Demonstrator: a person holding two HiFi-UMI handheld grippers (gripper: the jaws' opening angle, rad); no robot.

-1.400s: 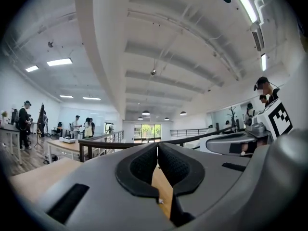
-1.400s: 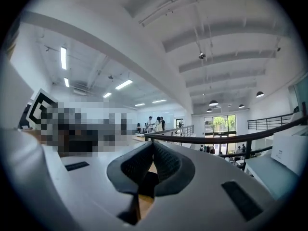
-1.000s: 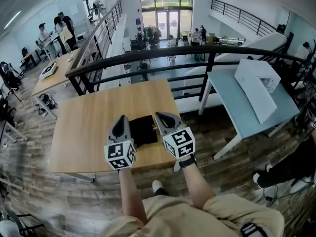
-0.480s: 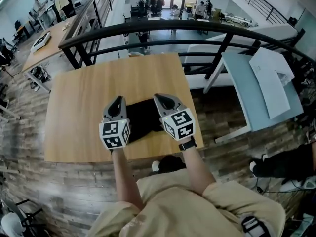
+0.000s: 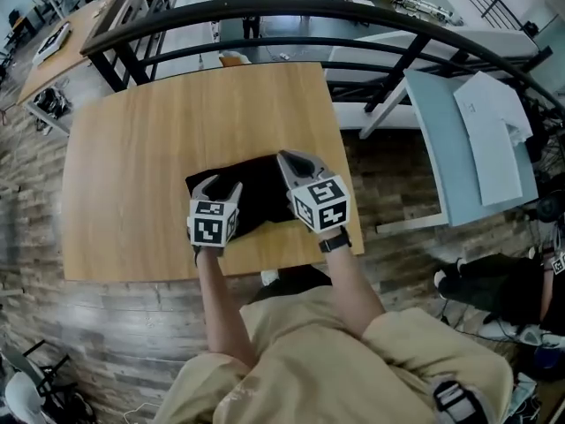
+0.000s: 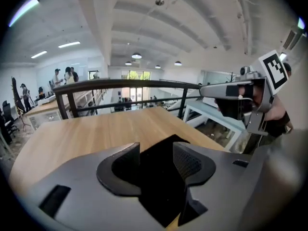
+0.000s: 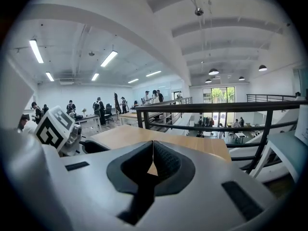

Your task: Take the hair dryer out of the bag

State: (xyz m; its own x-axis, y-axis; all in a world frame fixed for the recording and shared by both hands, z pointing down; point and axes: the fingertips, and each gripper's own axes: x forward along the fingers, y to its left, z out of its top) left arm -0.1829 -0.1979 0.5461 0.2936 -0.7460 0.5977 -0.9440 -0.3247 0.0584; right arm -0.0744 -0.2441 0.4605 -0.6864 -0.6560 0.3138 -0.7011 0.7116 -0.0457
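One left hand-held gripper (image 6: 156, 153), jaws just opened astride the bag (image 5: 260, 188), ungripped; right hand-held gripper (image 7: 153, 150) pressed together, empty. I may pinch cloth only.

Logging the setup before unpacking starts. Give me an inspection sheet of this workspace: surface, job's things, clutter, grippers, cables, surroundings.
Surface: wooden table, holding only the bag.
Job's things: black bag near the near edge; hair dryer not seen.
Clutter: nothing seen.
Grippers: left gripper over the bag, jaws have just been opening and stand apart, bag between them, not pinched; right gripper shut, empty, by the bag's right edge.
Cables: nothing seen.
Surroundings: black railing beyond the table; light blue table with a white object at right.
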